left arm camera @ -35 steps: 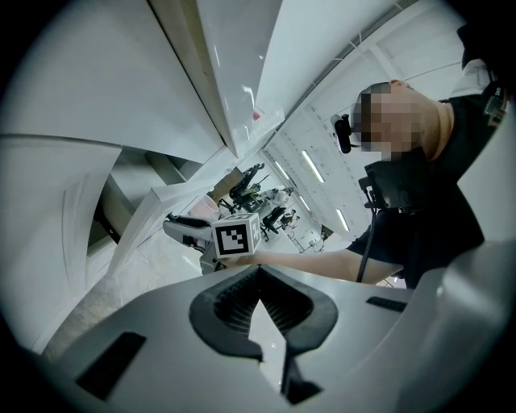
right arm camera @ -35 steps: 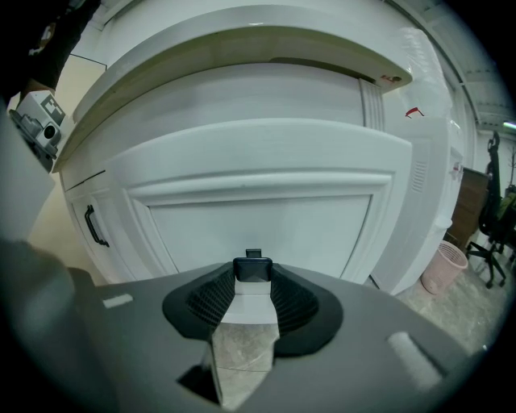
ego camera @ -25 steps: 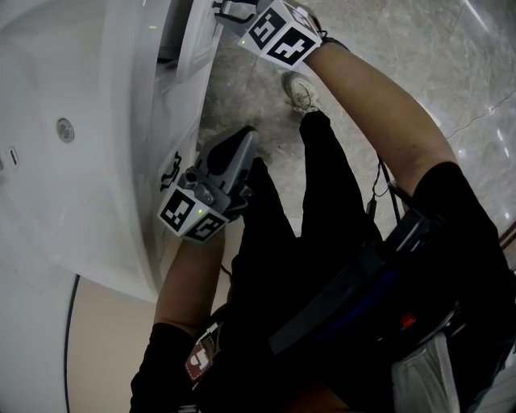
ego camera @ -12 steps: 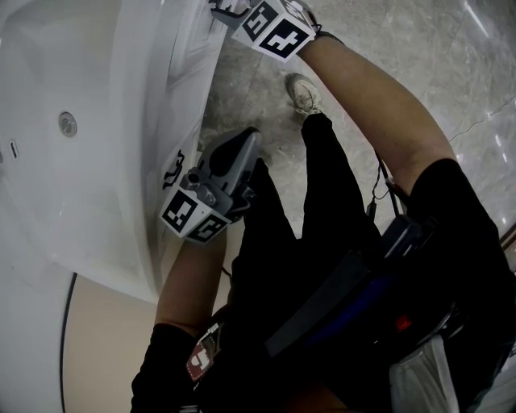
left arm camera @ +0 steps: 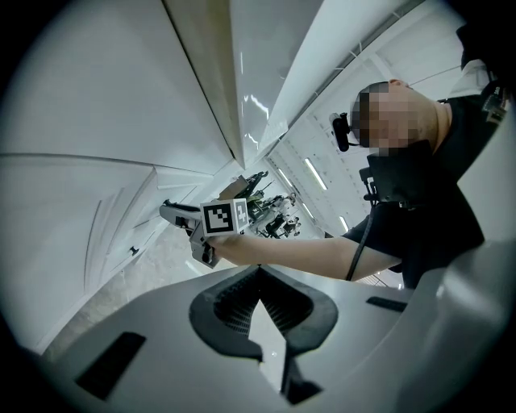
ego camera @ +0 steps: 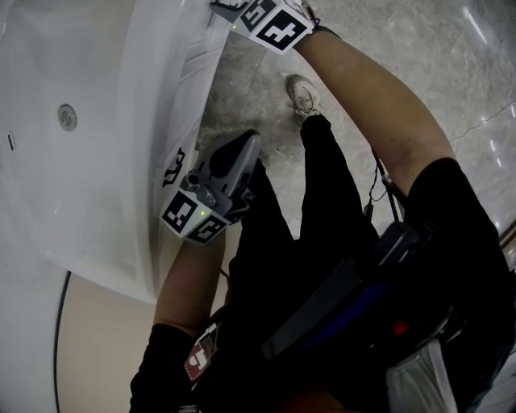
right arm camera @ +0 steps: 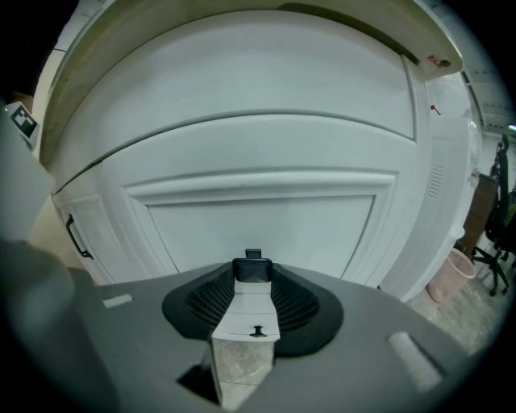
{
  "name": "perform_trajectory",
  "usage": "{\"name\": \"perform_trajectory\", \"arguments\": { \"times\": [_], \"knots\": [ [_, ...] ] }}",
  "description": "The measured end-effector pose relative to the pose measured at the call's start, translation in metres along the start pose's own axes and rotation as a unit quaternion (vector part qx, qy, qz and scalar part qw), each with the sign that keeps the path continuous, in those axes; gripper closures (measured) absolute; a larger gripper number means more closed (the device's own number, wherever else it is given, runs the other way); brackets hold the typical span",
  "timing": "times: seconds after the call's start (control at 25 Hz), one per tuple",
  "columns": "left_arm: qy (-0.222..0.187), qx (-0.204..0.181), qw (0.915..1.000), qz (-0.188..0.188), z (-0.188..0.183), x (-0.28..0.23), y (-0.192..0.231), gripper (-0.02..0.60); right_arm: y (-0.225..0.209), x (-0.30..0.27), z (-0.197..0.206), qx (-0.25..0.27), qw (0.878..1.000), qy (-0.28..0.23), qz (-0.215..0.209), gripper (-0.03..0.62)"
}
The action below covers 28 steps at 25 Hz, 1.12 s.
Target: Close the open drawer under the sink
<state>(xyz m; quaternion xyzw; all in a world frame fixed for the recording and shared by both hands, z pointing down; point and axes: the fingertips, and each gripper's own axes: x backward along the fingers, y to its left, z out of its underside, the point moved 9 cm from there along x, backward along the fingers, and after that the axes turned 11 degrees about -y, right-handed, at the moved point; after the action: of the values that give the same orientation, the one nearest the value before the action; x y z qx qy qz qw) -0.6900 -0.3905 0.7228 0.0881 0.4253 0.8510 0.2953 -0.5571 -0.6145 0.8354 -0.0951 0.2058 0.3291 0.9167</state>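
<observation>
Right gripper [right arm camera: 252, 274]: my jaws are drawn in to a narrow slot and pinch a small dark handle [right arm camera: 252, 269] at their tips. Nothing else is in them.

Drawer [right arm camera: 258, 214]: its white panelled front fills the right gripper view, dead ahead of the jaws and touching them at the handle. In the head view it sits at the top, under the rim of the sink [ego camera: 72, 161].

Axis: the drawer front runs side to side across my jaws, so I judge its travel to lie straight forward along them, into the cabinet.

Nearer hand: the right one, already on the handle. The right gripper [ego camera: 230, 8] is against the drawer [ego camera: 201, 64].

Left gripper [left arm camera: 258, 278]: jaws pressed together and empty. It points away from the drawer, towards my other forearm. In the head view the left gripper [ego camera: 235, 152] hangs lower along the cabinet, well apart from the drawer.

Progress: I judge the drawer nearly home, but I cannot tell what gap remains.

Next move: a straight push forward, kept square to the front.
</observation>
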Motion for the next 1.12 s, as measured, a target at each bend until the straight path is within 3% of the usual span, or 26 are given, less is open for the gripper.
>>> {"name": "perform_trajectory", "arguments": {
  "times": [0.36, 0.64, 0.92, 1.12],
  "knots": [
    [0.002, -0.029, 0.9996, 0.0, -0.017, 0.01, -0.015, 0.581, 0.005, 0.013, -0.003, -0.024, 1.0, 0.01, 0.0, 0.454],
    [-0.018, -0.036, 0.9991, 0.01, -0.055, 0.022, -0.059, 0.581, 0.03, 0.096, -0.002, -0.031, 0.998, 0.046, 0.002, 0.454],
    [-0.064, -0.069, 0.9955, 0.015, -0.123, 0.05, -0.117, 0.581, 0.057, 0.172, -0.08, -0.054, 0.999, -0.002, -0.002, 0.464],
    [-0.098, -0.13, 0.9867, 0.0, -0.178, 0.092, -0.153, 0.581, 0.065, 0.183, -0.159, -0.037, 0.998, -0.054, 0.0, 0.522]
  ]
}}
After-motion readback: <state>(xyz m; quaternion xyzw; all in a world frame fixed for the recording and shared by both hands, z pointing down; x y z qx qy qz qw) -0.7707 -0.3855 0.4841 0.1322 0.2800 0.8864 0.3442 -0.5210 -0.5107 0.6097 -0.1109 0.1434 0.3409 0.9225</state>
